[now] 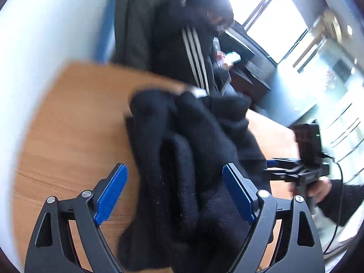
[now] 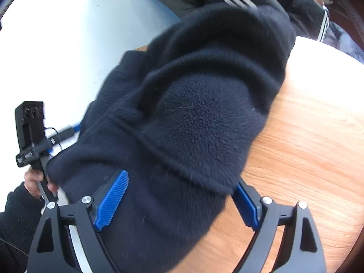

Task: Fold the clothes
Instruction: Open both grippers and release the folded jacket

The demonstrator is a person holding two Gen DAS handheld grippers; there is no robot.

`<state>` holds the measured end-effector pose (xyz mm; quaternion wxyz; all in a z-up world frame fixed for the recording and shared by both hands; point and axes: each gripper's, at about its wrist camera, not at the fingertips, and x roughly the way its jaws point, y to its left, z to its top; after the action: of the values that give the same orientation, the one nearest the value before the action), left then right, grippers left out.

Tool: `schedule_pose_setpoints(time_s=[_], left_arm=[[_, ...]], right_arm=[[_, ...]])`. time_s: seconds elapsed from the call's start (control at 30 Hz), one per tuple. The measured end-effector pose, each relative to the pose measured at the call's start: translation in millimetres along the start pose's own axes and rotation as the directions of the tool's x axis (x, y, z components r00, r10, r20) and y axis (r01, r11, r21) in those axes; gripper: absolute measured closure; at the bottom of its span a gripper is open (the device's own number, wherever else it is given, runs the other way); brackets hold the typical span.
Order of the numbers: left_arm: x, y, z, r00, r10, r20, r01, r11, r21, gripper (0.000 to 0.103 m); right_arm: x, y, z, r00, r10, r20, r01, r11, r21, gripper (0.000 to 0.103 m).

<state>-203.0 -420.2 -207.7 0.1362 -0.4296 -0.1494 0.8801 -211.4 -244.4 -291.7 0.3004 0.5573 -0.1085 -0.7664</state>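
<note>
I am bunching the dark fleece (image 2: 193, 118) on the surface (image 2: 307, 147); left gripper (image 1: 175, 195) and right gripper (image 2: 179, 202) are gaping wide, holding nothing. Next: pinch the six-o'clock hem.

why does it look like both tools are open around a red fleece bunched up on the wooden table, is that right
Almost: the fleece is dark navy, nearly black, not red, as the right wrist view shows plainly. The rest holds: the left tool and right tool both stand open around it, bunched up on the wooden table.
</note>
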Motion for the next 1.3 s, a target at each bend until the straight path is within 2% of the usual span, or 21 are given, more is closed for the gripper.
schedule_pose_setpoints(time_s=[0.07,0.13,0.2,0.3,0.37,0.43,0.47,0.5,0.53,0.63,0.77,0.83,0.9,0.93,0.97,1.0,1.03,1.07,1.17,1.27,1.3], left_arm=[[-45.7,-19.2,12.6,0.997,0.037,0.067,-0.043,0.995,0.086,0.010],[-79.5,-37.9,27.9,0.992,-0.002,0.124,-0.017,0.988,0.151,0.002],[-84.6,-71.6,25.4,0.991,-0.046,0.122,0.017,0.973,0.228,0.000],[-59.1,-82.1,8.3,0.999,-0.004,0.032,-0.005,0.958,0.286,0.001],[-11.2,-92.1,-0.5,0.997,0.056,-0.047,-0.042,0.966,0.257,0.013],[24.1,-64.2,-16.4,0.979,0.135,-0.150,-0.112,0.982,0.151,0.025],[30.8,-50.8,-25.3,0.976,0.152,-0.155,-0.135,0.984,0.120,0.033],[30.7,-40.4,-30.3,0.980,0.157,-0.126,-0.144,0.984,0.100,0.033],[25.3,-32.1,-32.0,0.986,0.136,-0.093,-0.128,0.988,0.082,0.032],[17.3,-8.8,-32.3,0.992,0.097,-0.083,-0.099,0.995,-0.015,0.047],[3.6,-6.1,-35.8,0.993,0.086,-0.085,-0.091,0.994,-0.054,0.056],[-11.3,-21.7,-34.4,0.992,0.111,-0.064,-0.113,0.993,-0.033,0.056],[-34.4,-34.4,-35.3,0.992,0.129,0.015,-0.129,0.992,-0.003,0.043],[-38.5,-33.4,-36.1,0.989,0.146,0.039,-0.146,0.989,0.006,0.029],[-32.4,-24.7,-37.9,0.983,0.181,0.036,-0.181,0.983,0.018,0.024],[-26.3,-15.1,-40.3,0.976,0.214,0.030,-0.215,0.976,0.027,0.025],[-20.2,-2.2,-46.0,0.973,0.230,0.004,-0.230,0.973,0.018,0.031],[-15.1,3.0,-46.9,0.979,0.203,-0.018,-0.202,0.978,0.047,0.038],[-5.9,10.3,-59.5,0.977,0.212,0.016,-0.213,0.974,0.073,0.035],[-4.1,6.5,-64.1,0.972,0.230,0.047,-0.234,0.966,0.113,0.033],[-5.7,5.0,-61.1,0.972,0.232,0.048,-0.236,0.965,0.117,0.033]], right_arm=[[-31.4,15.9,-7.0,0.997,-0.003,0.071,0.007,0.998,-0.064,0.010],[-59.9,31.8,-15.1,0.990,0.013,0.141,0.003,0.993,-0.114,0.008],[-97.9,37.2,-18.5,0.978,0.050,0.205,-0.020,0.989,-0.148,0.007],[-154.5,36.7,-6.7,0.954,0.080,0.289,-0.022,0.980,-0.200,0.007],[-184.1,38.6,-4.4,0.941,0.085,0.328,-0.011,0.975,-0.220,0.007],[-211.6,35.2,-16.2,0.939,0.082,0.335,-0.007,0.976,-0.218,0.007],[-217.8,32.1,-23.2,0.941,0.079,0.329,-0.008,0.977,-0.212,0.007],[-223.5,29.1,-30.0,0.943,0.075,0.323,-0.008,0.979,-0.206,0.007],[-229.4,24.5,-35.1,0.947,0.067,0.315,-0.003,0.980,-0.199,0.007],[-242.0,12.5,-51.7,0.959,0.038,0.282,0.014,0.983,-0.181,0.007],[-244.0,4.7,-52.1,0.957,-0.010,0.289,0.056,0.987,-0.153,0.007],[-247.6,13.6,-40.4,0.949,-0.004,0.316,0.074,0.975,-0.210,0.007],[-245.7,26.2,-24.9,0.937,-0.001,0.348,0.107,0.952,-0.286,0.007],[-234.7,30.2,-15.8,0.939,-0.005,0.343,0.119,0.943,-0.311,0.007],[-222.8,33.8,-6.8,0.942,-0.010,0.335,0.128,0.934,-0.334,0.007],[-211.0,37.5,2.3,0.945,-0.014,0.327,0.137,0.924,-0.356,0.007],[-199.2,41.1,11.3,0.947,-0.019,0.320,0.146,0.914,-0.378,0.007],[-180.1,42.1,19.7,0.952,-0.026,0.306,0.148,0.913,-0.380,0.007],[-132.4,43.9,32.5,0.966,-0.055,0.252,0.148,0.918,-0.367,0.008],[-91.8,45.5,38.5,0.978,-0.086,0.190,0.149,0.926,-0.347,0.015],[-94.1,48.7,36.0,0.977,-0.085,0.196,0.149,0.928,-0.342,0.016]])
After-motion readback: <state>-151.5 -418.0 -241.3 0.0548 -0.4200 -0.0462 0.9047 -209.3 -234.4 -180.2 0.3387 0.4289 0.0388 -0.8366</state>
